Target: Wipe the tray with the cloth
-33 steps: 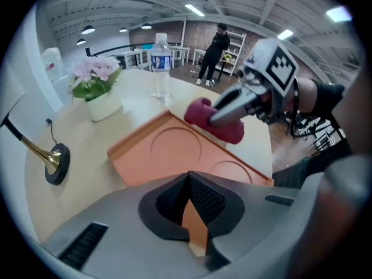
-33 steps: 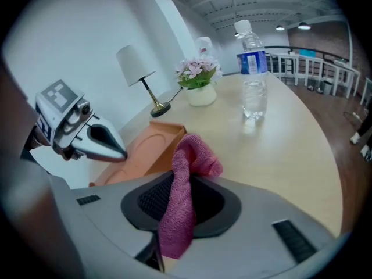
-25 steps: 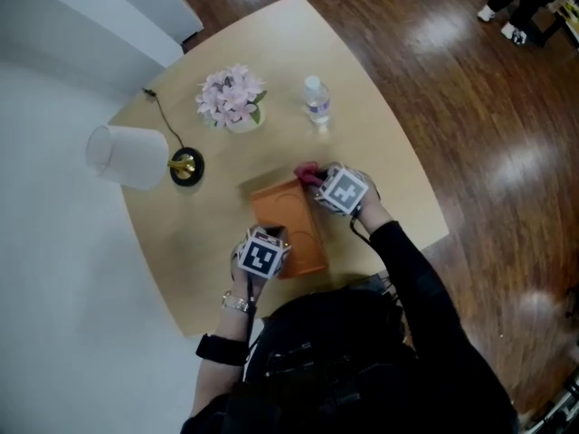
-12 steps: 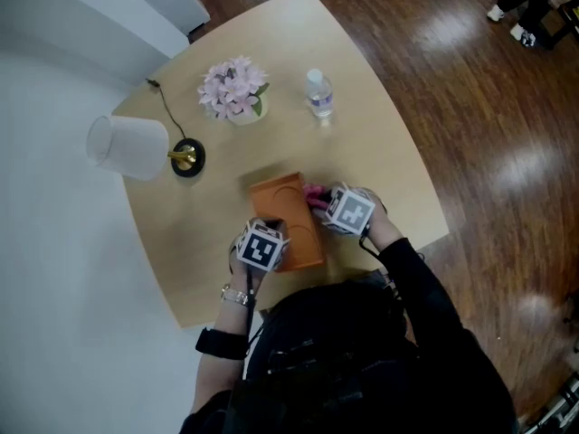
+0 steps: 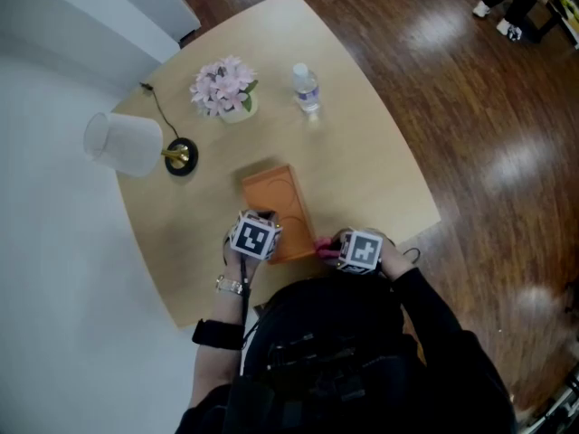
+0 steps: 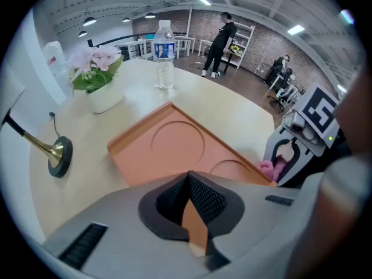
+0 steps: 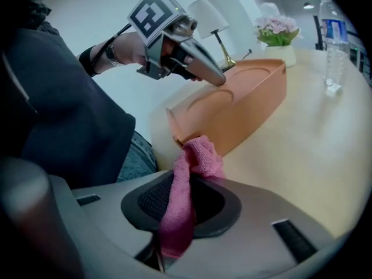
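While the left gripper (image 5: 259, 228) clamps the near edge of the orange tray (image 5: 276, 195) — pads shut on the rim, orange showing between them — the right gripper (image 5: 335, 248) sits just off the tray's near right corner, jaws clenched on a pink cloth (image 7: 196, 156). Cloth bunches out past the jaw tips, right at the corner wall; contact cannot be confirmed. Its tail hangs back between the pads. Tray is on the beige table (image 5: 371, 152), near the person's edge, with two round recesses in its floor. Farther back on the table: potted pink flowers (image 5: 220, 87), water bottle (image 5: 306, 89), white-shaded lamp (image 5: 127, 143), all well apart from the tray.
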